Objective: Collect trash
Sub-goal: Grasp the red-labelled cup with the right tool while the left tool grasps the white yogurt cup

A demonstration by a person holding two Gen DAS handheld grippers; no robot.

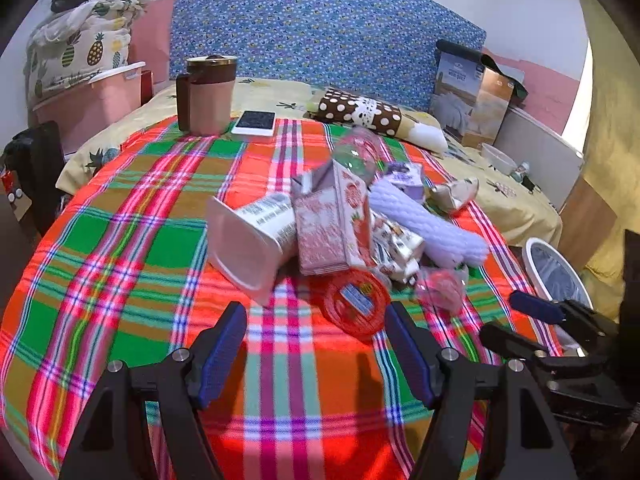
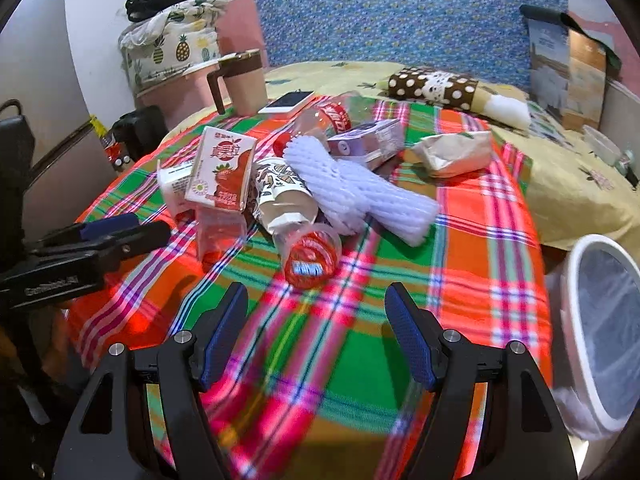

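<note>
Plaid cloth (image 1: 120,240), trash pile (image 2: 304,184), white bin (image 2: 600,320) alongside

Table under plaid cloth (image 1: 120,240), loaded.
A trash pile is heaped mid-cloth: yogurt cup (image 1: 252,240), juice carton (image 1: 332,224), foam net (image 2: 360,188); mug (image 1: 208,96) and phone (image 1: 255,123) are placed at the far edge.

We hold the left gripper (image 1: 316,344) low and level, jaws spread wide with nothing between them. The right gripper (image 2: 316,332) sits alongside it to the right, jaws equally wide and gripping nothing.
</note>
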